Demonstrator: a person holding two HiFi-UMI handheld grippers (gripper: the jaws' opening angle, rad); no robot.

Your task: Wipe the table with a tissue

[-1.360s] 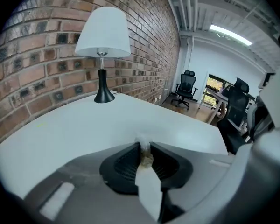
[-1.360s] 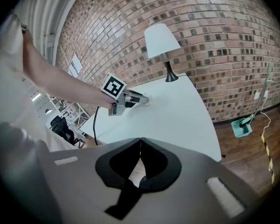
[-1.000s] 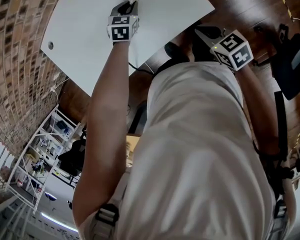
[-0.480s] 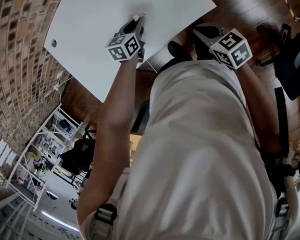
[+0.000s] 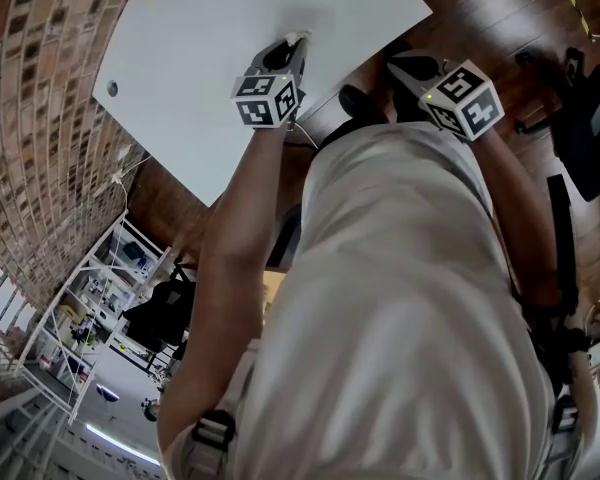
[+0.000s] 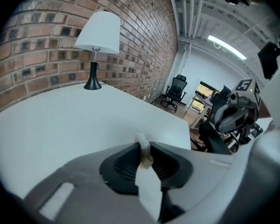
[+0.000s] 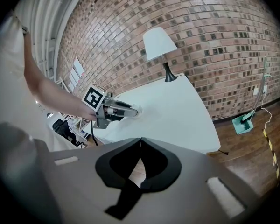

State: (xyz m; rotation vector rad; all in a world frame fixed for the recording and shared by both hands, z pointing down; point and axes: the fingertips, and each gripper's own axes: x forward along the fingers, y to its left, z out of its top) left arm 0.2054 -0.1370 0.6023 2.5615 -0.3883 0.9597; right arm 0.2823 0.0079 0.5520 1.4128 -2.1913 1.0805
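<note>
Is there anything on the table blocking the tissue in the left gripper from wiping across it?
Nothing visible blocks it. The left gripper grips the tissue at the white table, which is bare around it. Only a lamp stands at the far edge.

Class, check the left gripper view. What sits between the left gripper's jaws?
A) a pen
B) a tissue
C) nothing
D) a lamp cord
B: the left gripper is shut on a white tissue, whose crumpled tip pokes out over the table.
</note>
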